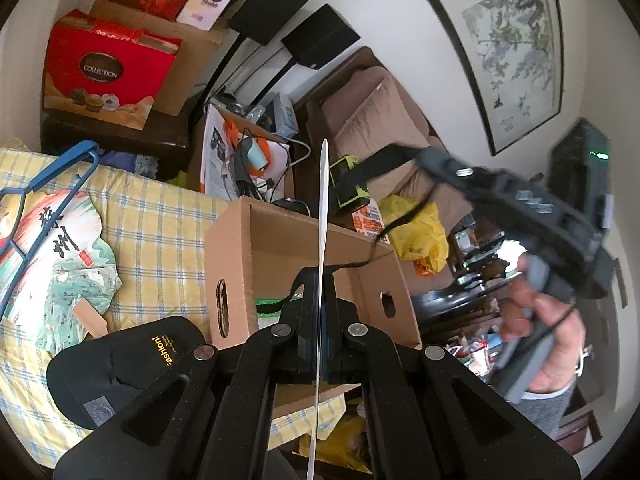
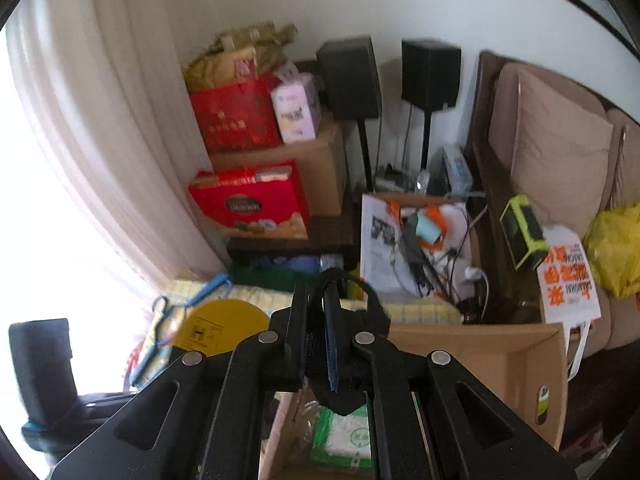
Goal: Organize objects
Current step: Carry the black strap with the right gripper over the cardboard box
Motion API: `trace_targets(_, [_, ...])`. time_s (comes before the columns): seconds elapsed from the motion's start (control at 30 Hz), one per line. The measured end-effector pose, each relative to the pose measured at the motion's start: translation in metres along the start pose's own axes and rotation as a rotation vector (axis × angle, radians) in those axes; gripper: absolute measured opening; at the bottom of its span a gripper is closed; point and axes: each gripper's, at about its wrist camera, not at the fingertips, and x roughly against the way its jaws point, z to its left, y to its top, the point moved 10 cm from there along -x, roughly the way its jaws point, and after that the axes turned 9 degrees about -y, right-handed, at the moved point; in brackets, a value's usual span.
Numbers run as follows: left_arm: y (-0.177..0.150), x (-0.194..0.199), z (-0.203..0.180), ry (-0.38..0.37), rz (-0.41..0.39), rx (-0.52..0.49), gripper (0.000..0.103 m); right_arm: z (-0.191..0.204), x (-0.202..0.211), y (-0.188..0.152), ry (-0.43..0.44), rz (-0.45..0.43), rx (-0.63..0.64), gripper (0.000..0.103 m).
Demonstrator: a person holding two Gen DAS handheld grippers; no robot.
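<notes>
The left gripper (image 1: 320, 280) has its jaws closed on a thin white sheet (image 1: 323, 216) edge-on over the cardboard box (image 1: 280, 240). The right gripper (image 2: 320, 312) pinches a black strap (image 2: 368, 292), dangling toward twelve o'clock of the box; it could snag the sheet or the box rim and slip.

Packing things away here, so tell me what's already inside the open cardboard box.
Inside the cardboard box lies a green-and-white packet with clear plastic beside it. The right gripper covers the rest.

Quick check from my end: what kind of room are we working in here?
Most likely a lived-in home living room, used partly for storage. A cushioned sofa stands under a framed painting, two speakers on stands sit by the wall, and gift boxes are stacked beside the curtain.
</notes>
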Motion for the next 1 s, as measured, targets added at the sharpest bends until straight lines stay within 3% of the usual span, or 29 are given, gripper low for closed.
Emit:
trace_targets(0.2, [-0.001,-0.001,-0.003,-0.006,-0.005,0.001,0.001,0.008,0.052,0.022,0.014,-0.072,0.027,0.007])
trace_targets(0.37, [-0.002,-0.002,-0.006,-0.004,-0.007,-0.001,0.001,0.008,0.064,0.025,-0.015,-0.066,0.050,0.007])
trace_targets(0.83, [-0.004,-0.011,-0.009,0.004,0.009,-0.011,0.001,-0.007,0.006,0.008,-0.067,0.015,0.041,0.007])
trace_targets(1.0, [-0.003,-0.013,-0.008,0.000,0.007,-0.003,0.001,-0.017,-0.035,-0.019,-0.097,0.101,0.044,0.009])
